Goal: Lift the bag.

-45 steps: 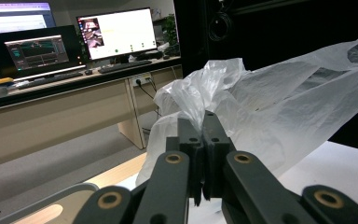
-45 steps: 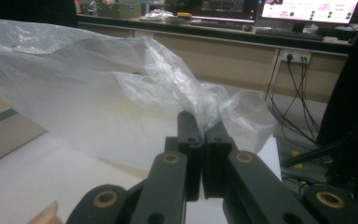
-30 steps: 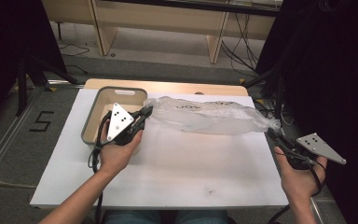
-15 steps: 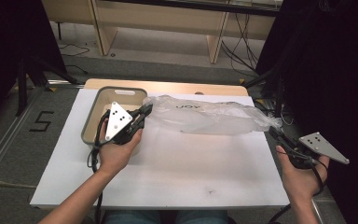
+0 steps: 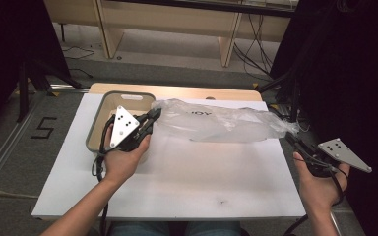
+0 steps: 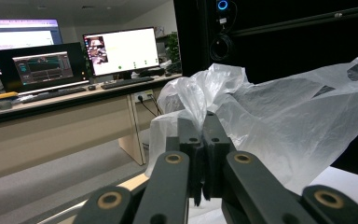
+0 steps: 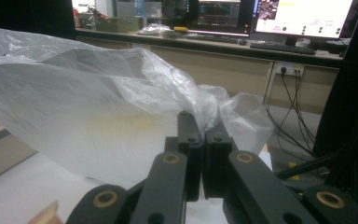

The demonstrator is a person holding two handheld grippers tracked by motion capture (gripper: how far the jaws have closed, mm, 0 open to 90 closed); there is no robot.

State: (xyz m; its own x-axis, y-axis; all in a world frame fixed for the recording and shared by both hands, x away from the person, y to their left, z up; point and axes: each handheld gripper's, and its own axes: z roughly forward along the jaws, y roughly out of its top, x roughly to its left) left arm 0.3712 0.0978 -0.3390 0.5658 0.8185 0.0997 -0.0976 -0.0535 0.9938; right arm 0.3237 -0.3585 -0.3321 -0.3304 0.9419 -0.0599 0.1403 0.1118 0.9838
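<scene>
A clear plastic bag (image 5: 216, 125) hangs stretched sideways above the white table (image 5: 187, 182), held at both ends. My left gripper (image 5: 156, 114) is shut on the bag's left end, beside the grey bin. In the left gripper view the film (image 6: 279, 116) bunches out from between the closed jaws of my left gripper (image 6: 203, 119). My right gripper (image 5: 289, 137) is shut on the bag's right end, past the table's right edge. In the right gripper view the bag (image 7: 88, 107) spreads to the left from the closed jaws of my right gripper (image 7: 200, 119).
A grey bin (image 5: 109, 105) with a wooden-coloured inside stands at the table's back left, under my left hand. A wooden board (image 5: 177, 91) runs along the table's far edge. Desks with lit monitors (image 6: 121, 49) stand beyond. Black curtains flank both sides.
</scene>
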